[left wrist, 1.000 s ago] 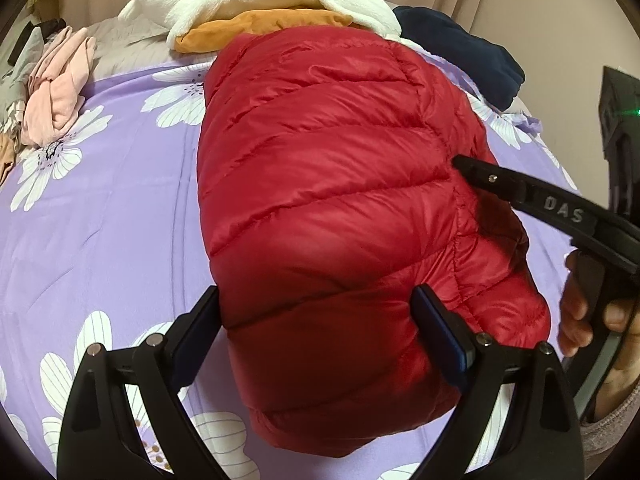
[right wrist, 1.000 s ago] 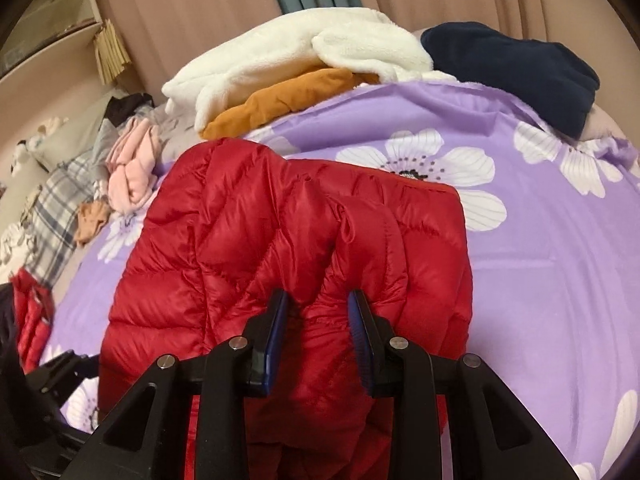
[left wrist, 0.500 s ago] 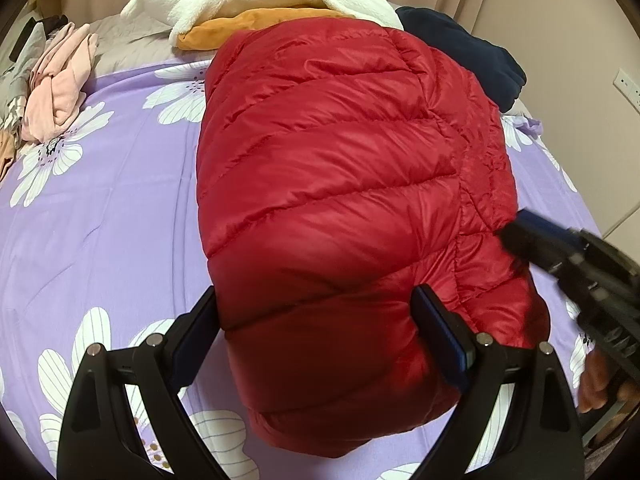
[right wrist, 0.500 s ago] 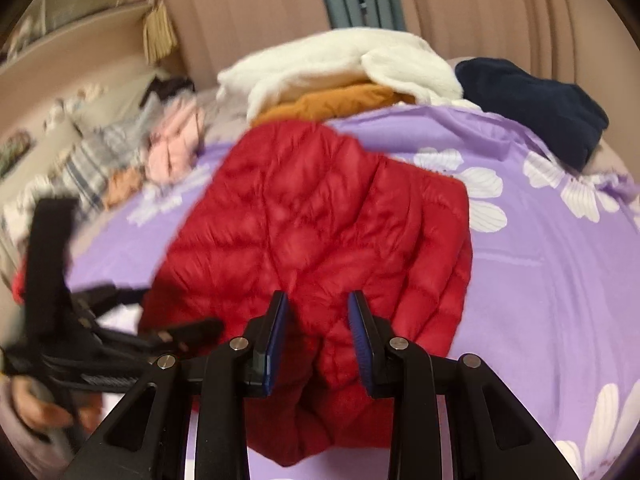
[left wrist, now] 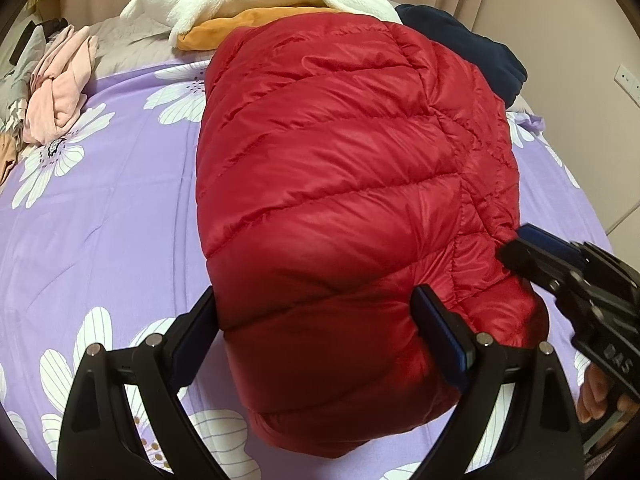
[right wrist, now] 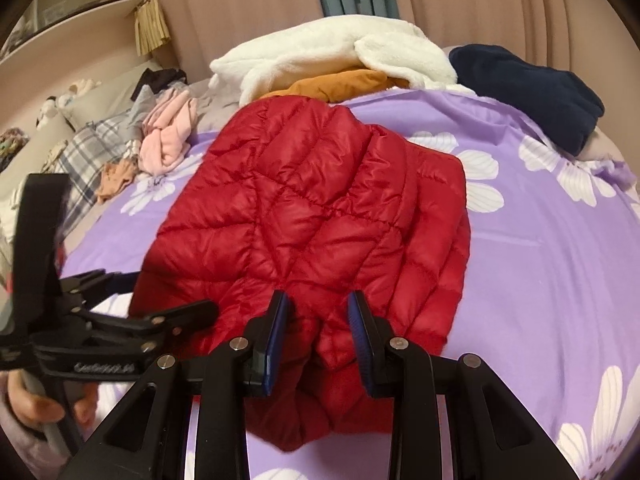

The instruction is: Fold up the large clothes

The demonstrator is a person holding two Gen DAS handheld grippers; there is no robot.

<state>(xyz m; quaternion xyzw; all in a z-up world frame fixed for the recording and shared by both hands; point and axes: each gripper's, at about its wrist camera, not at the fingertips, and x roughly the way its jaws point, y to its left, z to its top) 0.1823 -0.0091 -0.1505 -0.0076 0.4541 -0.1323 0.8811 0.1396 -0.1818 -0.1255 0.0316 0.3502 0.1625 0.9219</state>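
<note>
A red quilted down jacket (left wrist: 344, 184) lies folded in a thick bundle on the purple flowered bedspread (left wrist: 100, 216). My left gripper (left wrist: 316, 336) is wide open, its fingers at either side of the bundle's near end. In the right wrist view the jacket (right wrist: 312, 216) lies ahead, and my right gripper (right wrist: 318, 328) is partly closed with a fold of the jacket's near edge between its blue pads. The right gripper also shows at the jacket's right edge in the left wrist view (left wrist: 520, 244). The left gripper shows at the left in the right wrist view (right wrist: 168, 300).
A white fleece (right wrist: 332, 56) over an orange garment (right wrist: 344, 84) lies at the bed's far end, with a navy garment (right wrist: 528, 92) at far right. Pink (right wrist: 168, 136) and plaid clothes (right wrist: 88, 152) are piled at the left. A curtain hangs behind.
My right gripper drew back and down to the jacket's near right edge, and the raised fold now lies flatter. The left gripper stayed open around the bundle's end.
</note>
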